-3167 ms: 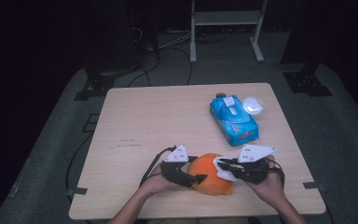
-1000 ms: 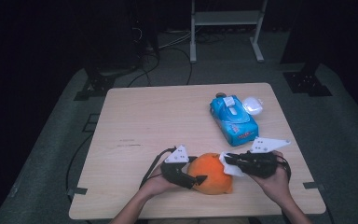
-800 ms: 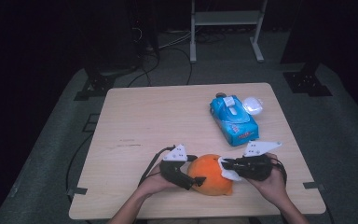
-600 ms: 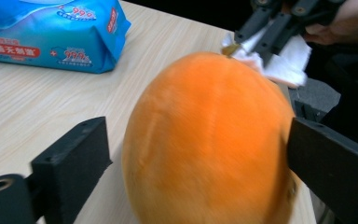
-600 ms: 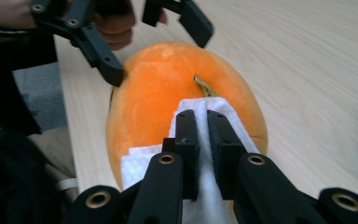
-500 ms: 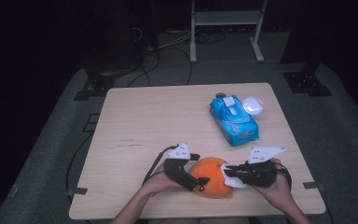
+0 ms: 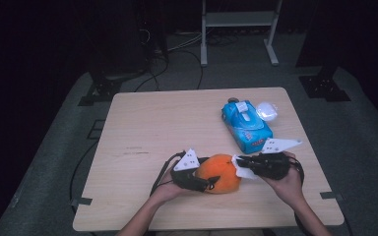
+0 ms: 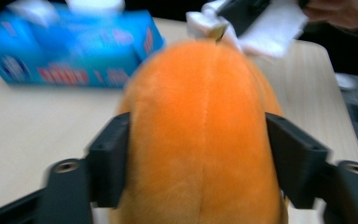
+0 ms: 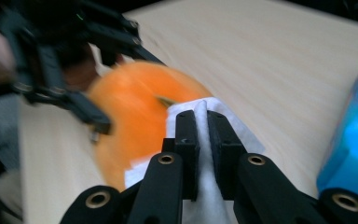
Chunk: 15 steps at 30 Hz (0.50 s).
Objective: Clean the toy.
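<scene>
1. One wooden table [image 7: 142, 128], light top, on grey floor matting.
2. One blue wet-wipe pack [image 7: 246, 125] on the far right part of the table, lying flat, white flip lid on top. What is inside the pack cannot be seen.
3. One orange plush toy [image 7: 219, 173], rounded, seamed down the middle, sitting on the table near the front edge, between the two grippers.
4. Two handheld grippers, one per hand.
   - Left gripper [image 8: 200, 154]: jaws have just been closing after a brief opening, and the plush sits between them, one black pad against each flank, so it's clamped on the toy. In the high view it comes at the toy's left side.
   - Right gripper [image 9: 202, 122]: jaws pinched together on a fold of white wipe [image 9: 205, 186], tips at the toy's right upper side.
5. One white wipe, loose, crumpled, touching the plush surface where the right jaws meet it.
6. One small clear rounded plastic item [image 7: 267, 111] just beside the pack's far right corner; can't tell what it is.
</scene>
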Each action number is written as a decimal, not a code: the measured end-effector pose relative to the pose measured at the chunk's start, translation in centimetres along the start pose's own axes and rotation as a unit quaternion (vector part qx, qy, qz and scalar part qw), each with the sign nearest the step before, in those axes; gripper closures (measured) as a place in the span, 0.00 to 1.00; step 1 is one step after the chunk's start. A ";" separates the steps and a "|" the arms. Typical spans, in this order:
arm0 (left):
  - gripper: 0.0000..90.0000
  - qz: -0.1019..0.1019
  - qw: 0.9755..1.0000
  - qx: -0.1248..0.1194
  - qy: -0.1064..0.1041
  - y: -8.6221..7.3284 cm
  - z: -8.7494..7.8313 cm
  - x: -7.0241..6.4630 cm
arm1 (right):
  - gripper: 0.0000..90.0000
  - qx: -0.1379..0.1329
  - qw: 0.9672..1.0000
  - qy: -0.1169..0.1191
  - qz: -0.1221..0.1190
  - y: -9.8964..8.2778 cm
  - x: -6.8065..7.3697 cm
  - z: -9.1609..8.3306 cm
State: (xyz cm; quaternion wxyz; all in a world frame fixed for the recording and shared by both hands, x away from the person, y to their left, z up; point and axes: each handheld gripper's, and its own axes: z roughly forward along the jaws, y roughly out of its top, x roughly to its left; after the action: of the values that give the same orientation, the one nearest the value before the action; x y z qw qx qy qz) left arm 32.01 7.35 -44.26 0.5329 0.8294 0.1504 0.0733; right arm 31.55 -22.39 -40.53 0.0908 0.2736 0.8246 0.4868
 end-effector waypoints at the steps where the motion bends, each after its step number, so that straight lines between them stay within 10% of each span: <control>1: 0.31 0.003 1.000 0.005 -0.003 -0.1 -0.2 0.1 | 0.92 -0.007 1.000 0.016 0.015 -0.3 -0.2 0.2; 9: 0.28 0.014 1.000 0.024 -0.006 -0.3 -0.7 0.0 | 0.92 -0.010 0.999 0.023 -0.043 1.2 3.5 1.2; 15: 0.28 0.010 1.000 0.025 -0.008 -0.7 -0.9 0.4 | 0.92 -0.012 1.000 0.003 0.005 -0.3 0.9 -0.3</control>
State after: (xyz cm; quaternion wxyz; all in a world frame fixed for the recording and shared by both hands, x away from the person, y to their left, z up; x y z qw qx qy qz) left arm 32.04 8.55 -44.48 0.5126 0.8444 0.1398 0.0681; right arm 30.51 -22.24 -40.54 0.0894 0.2747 0.8175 0.4983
